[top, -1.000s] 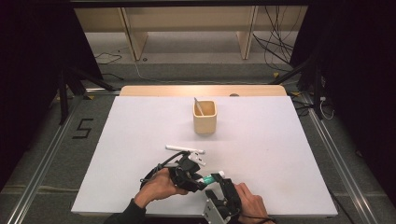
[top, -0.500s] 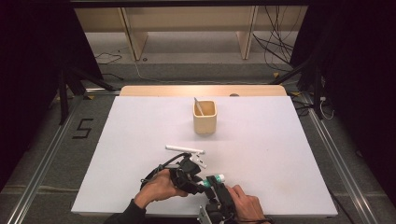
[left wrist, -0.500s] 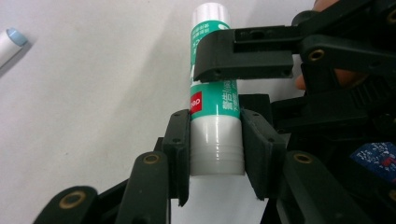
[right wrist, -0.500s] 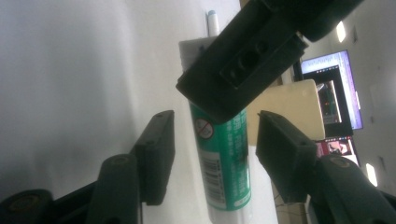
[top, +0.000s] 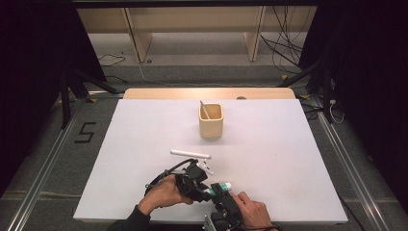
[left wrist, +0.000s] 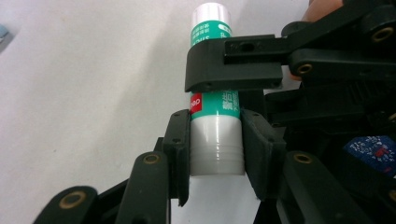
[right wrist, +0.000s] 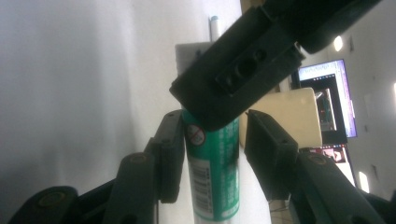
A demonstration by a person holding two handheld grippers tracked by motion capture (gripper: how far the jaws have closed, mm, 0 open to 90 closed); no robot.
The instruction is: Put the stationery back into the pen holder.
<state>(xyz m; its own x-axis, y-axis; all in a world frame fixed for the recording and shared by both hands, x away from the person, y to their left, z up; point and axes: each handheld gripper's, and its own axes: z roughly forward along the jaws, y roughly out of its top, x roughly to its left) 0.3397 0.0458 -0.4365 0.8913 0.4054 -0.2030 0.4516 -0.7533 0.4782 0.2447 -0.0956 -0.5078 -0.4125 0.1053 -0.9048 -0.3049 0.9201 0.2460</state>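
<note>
Right gripper (top: 220, 191) jaws have just been closing around the green end of the glue stick (left wrist: 215, 116) – one pad touching, not clamped yet – while the left gripper (left wrist: 215, 149) clamps its white cap low over the table's (top: 288, 159) near edge, so uncapping looks imminent.

Black "5" marked on floor (top: 85, 133) left of table (top: 144, 125).

White table top (top: 298, 159) with a wooden far edge, grey floor (top: 43, 159) marked with a black numeral 5 (top: 85, 132), light wooden shelving (top: 192, 29) behind, black cables (top: 284, 33) trailing, dark curtains (top: 33, 57) either side
</note>
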